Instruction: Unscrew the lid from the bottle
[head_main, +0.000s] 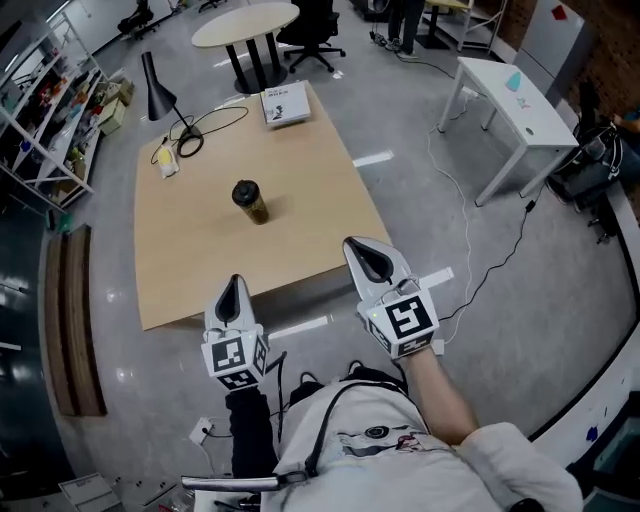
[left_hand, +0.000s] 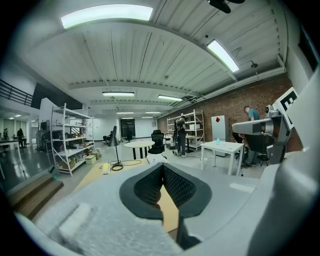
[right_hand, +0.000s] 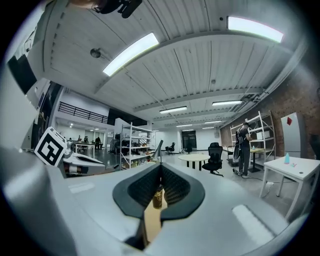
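An amber bottle (head_main: 251, 203) with a black lid stands upright near the middle of the wooden table (head_main: 310, 220). Both grippers hover near the table's front edge, well short of the bottle. My left gripper (head_main: 233, 288) sits at the front left, jaws shut with nothing between them; in the left gripper view its closed pads (left_hand: 150, 187) hide the bottle. My right gripper (head_main: 364, 256) is at the front right, also shut and empty. In the right gripper view the bottle (right_hand: 158, 198) shows far off in the notch below the closed pads (right_hand: 145, 186).
A black desk lamp (head_main: 154, 86), a coiled cable (head_main: 189, 141), a small yellow item (head_main: 166, 161) and a white book (head_main: 285, 104) lie at the table's far end. A round table (head_main: 246, 24), a white desk (head_main: 515, 95) and shelves (head_main: 42, 110) stand around.
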